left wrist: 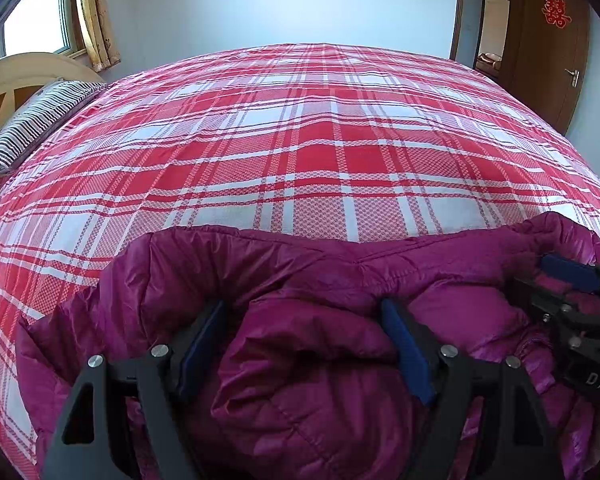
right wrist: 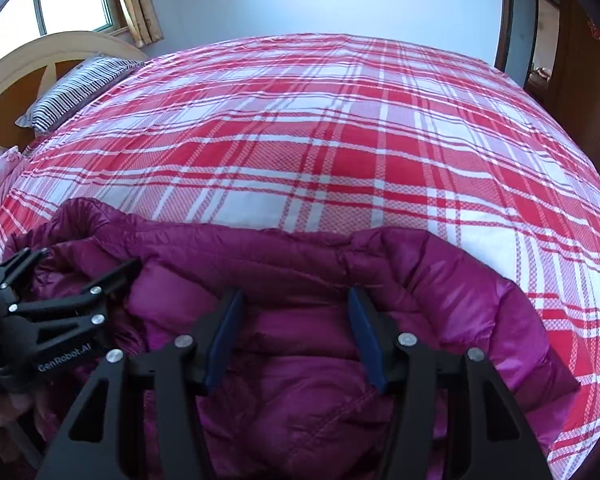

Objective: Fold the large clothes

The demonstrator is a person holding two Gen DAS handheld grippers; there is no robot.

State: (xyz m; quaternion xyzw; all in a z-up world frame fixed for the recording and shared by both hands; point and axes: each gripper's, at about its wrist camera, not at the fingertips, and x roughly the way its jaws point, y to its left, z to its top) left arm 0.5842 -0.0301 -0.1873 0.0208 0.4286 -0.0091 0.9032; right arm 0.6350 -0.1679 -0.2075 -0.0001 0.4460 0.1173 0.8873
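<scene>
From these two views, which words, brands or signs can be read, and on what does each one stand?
"GenRobot.AI": white print on the left gripper body, read in the right wrist view.
"DAS": white letters on the right gripper body at the left wrist view's edge, cut off by the frame.
Red double-happiness character (囍): paper sign on the brown door.
The purple jacket and the plaid bedspread show no text.

Right wrist: magenta puffer jacket (right wrist: pixel 300 280) bunched on the bed (right wrist: pixel 340 140).
Right gripper (right wrist: pixel 296 340) jaws stand apart, blue pads on either side of a quilted fold; can't tell whether they press it. Left gripper (right wrist: pixel 84 268) at frame left, over the jacket's left edge. Striped pillow (right wrist: pixel 76 88) by the headboard (right wrist: pixel 40 56).
</scene>
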